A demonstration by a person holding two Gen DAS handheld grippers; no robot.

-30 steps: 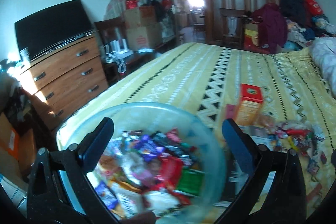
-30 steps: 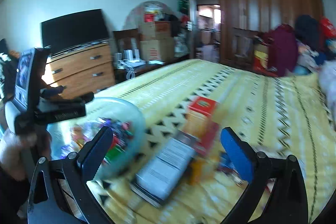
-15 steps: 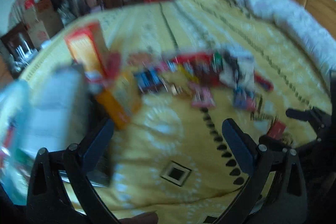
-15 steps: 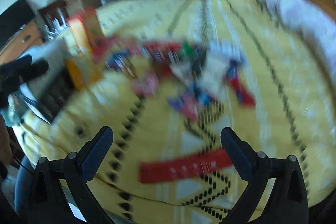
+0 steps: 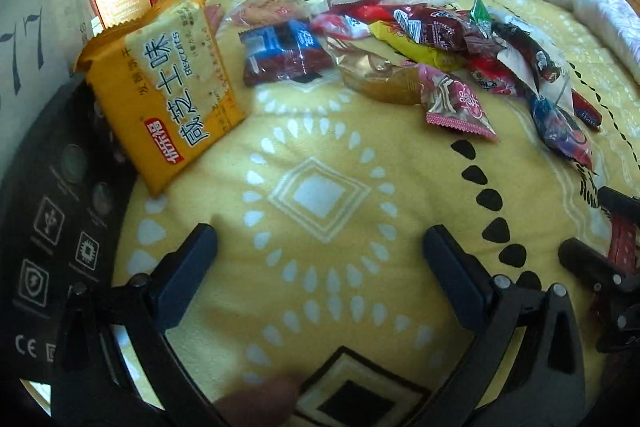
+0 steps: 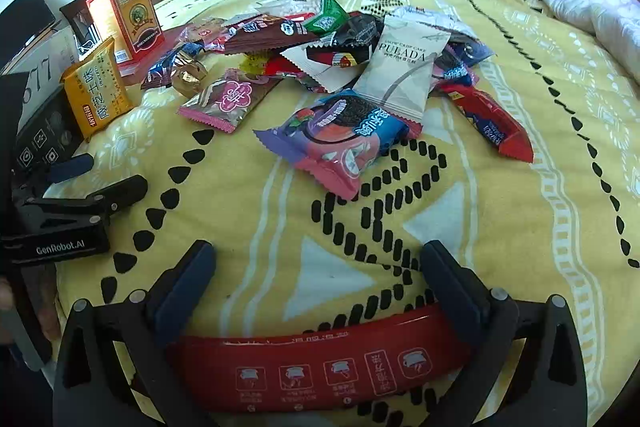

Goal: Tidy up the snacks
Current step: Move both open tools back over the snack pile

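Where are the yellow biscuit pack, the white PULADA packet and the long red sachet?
yellow biscuit pack (image 5: 172, 83), left wrist view, middle of its front.
white PULADA packet (image 6: 404, 67), right wrist view, on its printed face.
long red sachet (image 6: 320, 367), right wrist view, centre, between the open fingers.

Both views now face the loose snack pile (image 6: 340, 67) on the bed (image 5: 320, 187) instead of the candy bowl, which is gone from sight. A long red packet (image 6: 320, 367) now lies between the right gripper (image 6: 316, 291) fingers.
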